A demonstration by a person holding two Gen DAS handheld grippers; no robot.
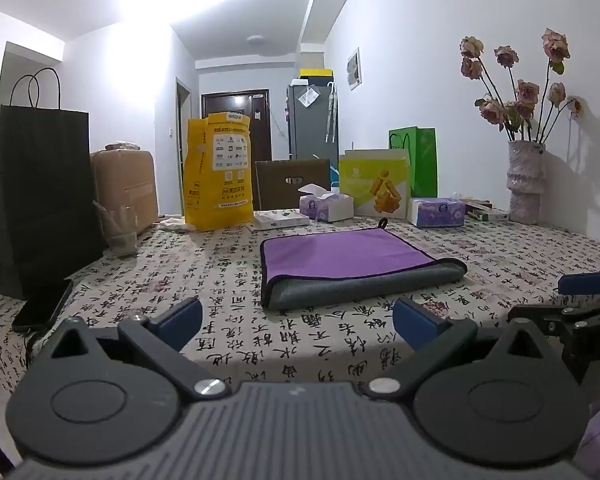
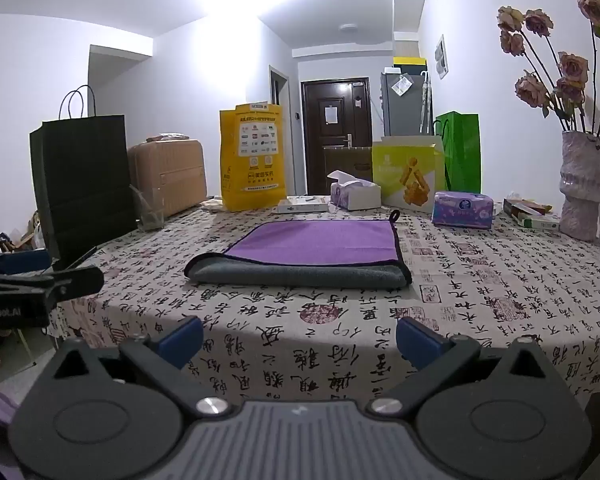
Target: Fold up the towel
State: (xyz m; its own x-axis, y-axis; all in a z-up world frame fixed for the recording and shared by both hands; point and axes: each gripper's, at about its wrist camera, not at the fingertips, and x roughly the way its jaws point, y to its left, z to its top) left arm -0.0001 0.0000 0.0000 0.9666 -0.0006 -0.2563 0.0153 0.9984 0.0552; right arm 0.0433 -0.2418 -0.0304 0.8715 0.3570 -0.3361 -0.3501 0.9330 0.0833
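Your tablecloth [image 1: 320, 336] fills the lower half of both views, and the towel [image 1: 352, 264] lies at mid-frame, folded over once with its grey fold toward you (purple face up). Your left gripper [image 1: 298, 320] and right gripper [image 2: 300, 338] hang low in frame, fingers spread and empty, probably lining up for another fold.
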